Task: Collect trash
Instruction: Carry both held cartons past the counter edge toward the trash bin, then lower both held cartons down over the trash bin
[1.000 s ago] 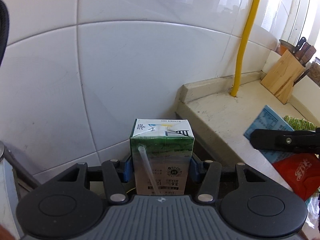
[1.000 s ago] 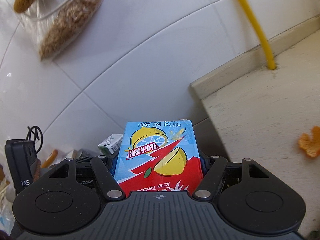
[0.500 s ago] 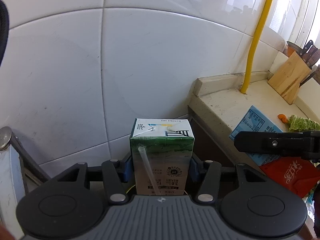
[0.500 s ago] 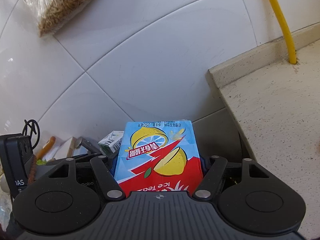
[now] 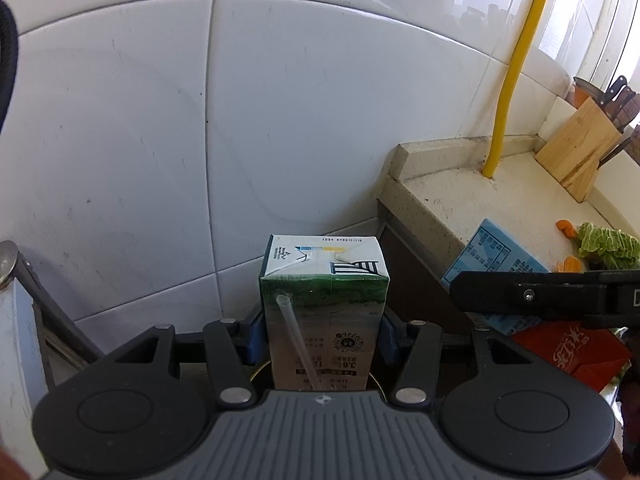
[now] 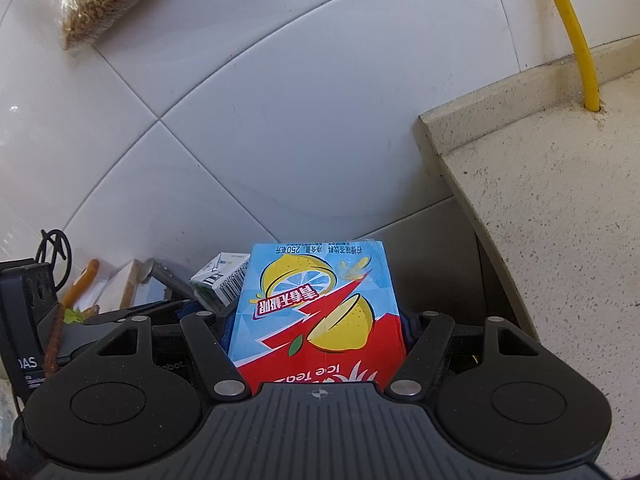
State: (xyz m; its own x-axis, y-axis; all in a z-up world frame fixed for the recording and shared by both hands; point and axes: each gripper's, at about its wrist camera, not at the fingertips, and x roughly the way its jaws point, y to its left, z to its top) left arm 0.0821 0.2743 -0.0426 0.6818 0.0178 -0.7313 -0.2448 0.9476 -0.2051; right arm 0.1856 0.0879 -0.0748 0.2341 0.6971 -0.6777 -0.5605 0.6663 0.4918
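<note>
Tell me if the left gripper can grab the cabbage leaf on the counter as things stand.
Probably not. The left gripper is shut on a milk carton, so it has no free grip. The right gripper, holding the tea carton, also lies across the way to the cabbage leaf.

Left tool (image 5: 323,330): matte black housing, ribbed grey centre plate with small crosshair mark, two round raised discs either side. Black linkage arms with silver rivets — blue pads (image 5: 256,336) at inner faces. Right tool (image 6: 318,326): same build, same crosshair mark, silver rivets, dark blue pads barely visible.
</note>
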